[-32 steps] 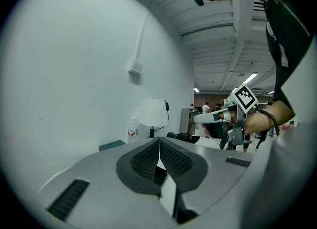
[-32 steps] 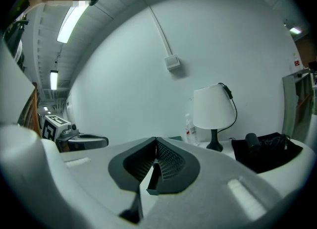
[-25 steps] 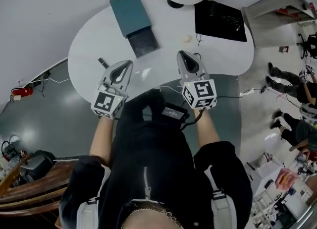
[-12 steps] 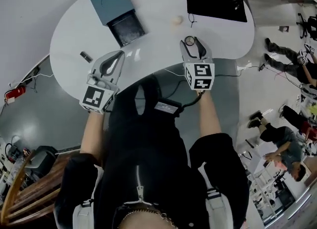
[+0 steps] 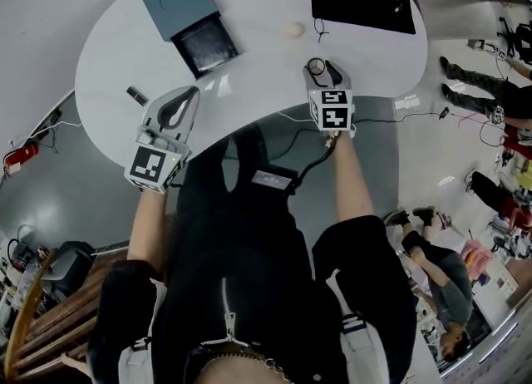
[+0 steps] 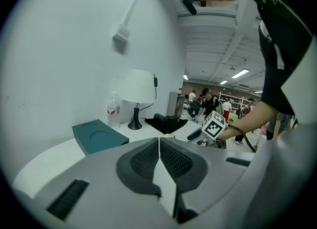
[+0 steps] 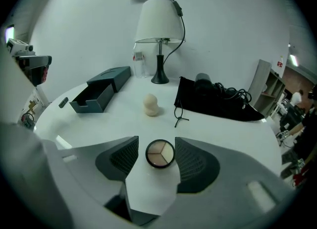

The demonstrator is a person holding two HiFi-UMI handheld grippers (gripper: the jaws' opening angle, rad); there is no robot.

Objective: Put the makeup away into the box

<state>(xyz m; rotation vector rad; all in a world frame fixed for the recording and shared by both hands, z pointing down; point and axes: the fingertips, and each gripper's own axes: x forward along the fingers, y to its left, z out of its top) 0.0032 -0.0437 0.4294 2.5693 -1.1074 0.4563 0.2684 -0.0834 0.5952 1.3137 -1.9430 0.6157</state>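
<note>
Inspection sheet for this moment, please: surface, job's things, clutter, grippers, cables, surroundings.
Surface: glossy white rounded table.
Job's things: teal box with an open dark drawer; round three-shade powder compact, beige egg-shaped sponge and small dark stick, all outside the drawer.
Clutter: white-shaded lamp, clear water bottle, black cloth.
Grippers: left gripper shut, empty; right gripper open, its jaws have just been opening, compact between them untouched.
Cables: thin black cord at the cloth's edge.
Surroundings: people on the grey floor.
</note>
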